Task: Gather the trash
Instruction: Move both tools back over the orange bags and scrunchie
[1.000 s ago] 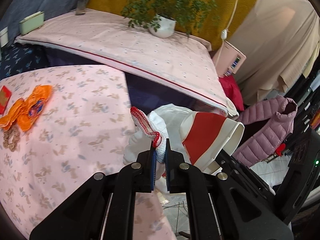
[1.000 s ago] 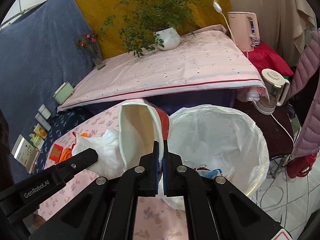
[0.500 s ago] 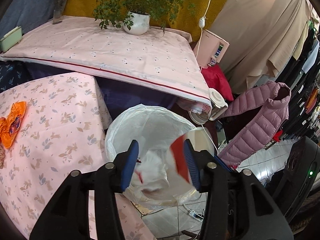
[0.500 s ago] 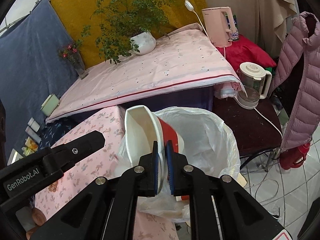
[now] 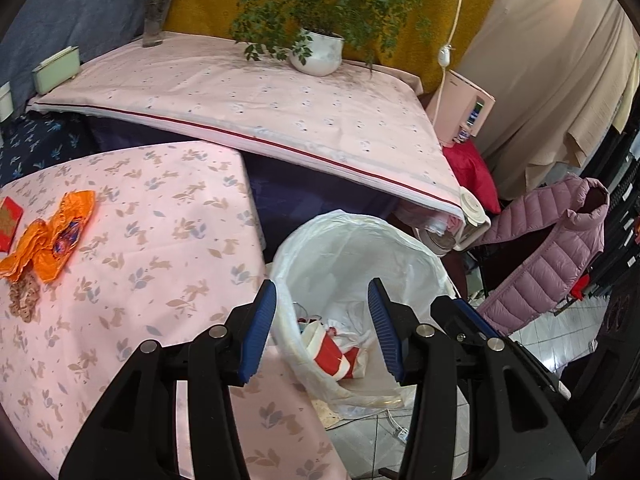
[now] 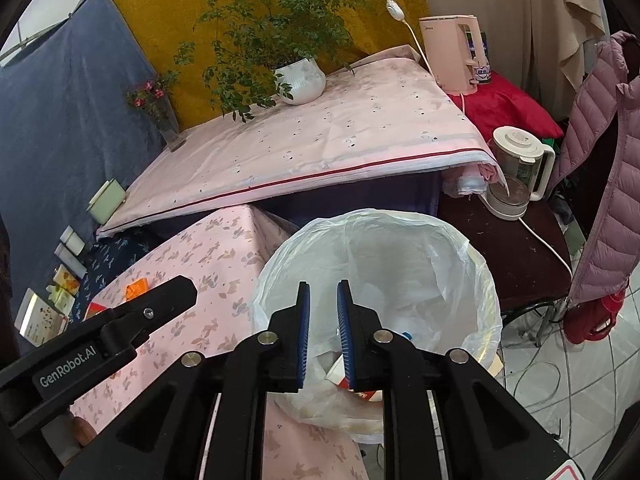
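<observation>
A bin lined with a white plastic bag [image 5: 360, 240] [image 6: 400, 248] stands on the floor beside the table. Inside it lie a red and white paper cup [image 5: 332, 354] [image 6: 340, 376] and crumpled white trash [image 5: 348, 320]. My left gripper [image 5: 322, 300] hangs open over the bin's near rim with nothing between its blue pads. My right gripper [image 6: 323, 296] is also above the bin. Its jaws are opening, a narrow gap shows, and nothing is between them. Orange wrappers [image 5: 52, 232], a red packet [image 5: 10, 220] and a brown scrap [image 5: 24, 296] lie on the table at the left.
The table with the pink floral cloth [image 5: 160, 260] meets the bin on its left. Behind stands a higher covered table with a potted plant [image 5: 316, 52] and a vase [image 5: 154, 20]. A pink kettle [image 5: 464, 112], a blender jug [image 6: 516, 168], a purple jacket [image 5: 552, 256] and floor cables crowd the right.
The left gripper let go of the white, red-trimmed trash and opened wide. The right gripper released the red and white cup. Both pieces now lie in the bin.
</observation>
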Tool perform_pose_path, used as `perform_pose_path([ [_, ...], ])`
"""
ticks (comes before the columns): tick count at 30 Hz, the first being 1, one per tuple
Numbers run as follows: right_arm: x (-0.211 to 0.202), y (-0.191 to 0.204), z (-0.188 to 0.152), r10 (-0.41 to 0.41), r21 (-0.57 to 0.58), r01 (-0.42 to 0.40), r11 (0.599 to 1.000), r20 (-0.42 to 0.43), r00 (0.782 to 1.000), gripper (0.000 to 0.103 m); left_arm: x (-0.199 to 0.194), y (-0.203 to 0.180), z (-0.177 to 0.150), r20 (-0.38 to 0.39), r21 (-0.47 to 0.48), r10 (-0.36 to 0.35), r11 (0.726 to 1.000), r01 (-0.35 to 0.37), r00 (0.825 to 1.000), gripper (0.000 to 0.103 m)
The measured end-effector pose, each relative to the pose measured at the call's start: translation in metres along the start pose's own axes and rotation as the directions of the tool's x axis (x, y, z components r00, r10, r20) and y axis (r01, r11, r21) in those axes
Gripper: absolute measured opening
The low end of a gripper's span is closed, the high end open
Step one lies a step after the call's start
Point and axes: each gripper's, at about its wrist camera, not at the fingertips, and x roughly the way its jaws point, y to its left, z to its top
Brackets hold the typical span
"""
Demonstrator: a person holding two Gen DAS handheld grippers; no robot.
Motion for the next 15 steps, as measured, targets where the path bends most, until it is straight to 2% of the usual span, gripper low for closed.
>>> perform_pose_path([
  [5, -0.001, 0.019, -0.004, 0.019, -0.03, -0.019, 0.999, -0.006, 1.0, 0.022, -0.008, 0.021, -0.002, 0.011, -0.038, 0.036, 0.999, -0.036, 0.999, 0.045],
  [7, -0.001, 0.028, -0.006, 0.027, -0.044, -0.027, 0.999, -0.006, 1.0, 0.029, -0.012, 0.031, -0.002, 0.014, -0.054, 0.048, 0.997, -0.048, 0.999, 0.045],
  [12, 0.001, 0.052, -0.011, 0.049, -0.084, -0.05, 0.995, -0.02, 0.999, 0.029, -0.021, 0.058, -0.006, 0.022, -0.098, 0.096, 0.991, -0.094, 0.995, 0.046],
  [15, 0.003, 0.067, -0.015, 0.06, -0.113, -0.063, 0.992, -0.031, 0.998, 0.03, -0.026, 0.078, -0.009, 0.023, -0.133, 0.13, 0.983, -0.126, 0.991, 0.05],
])
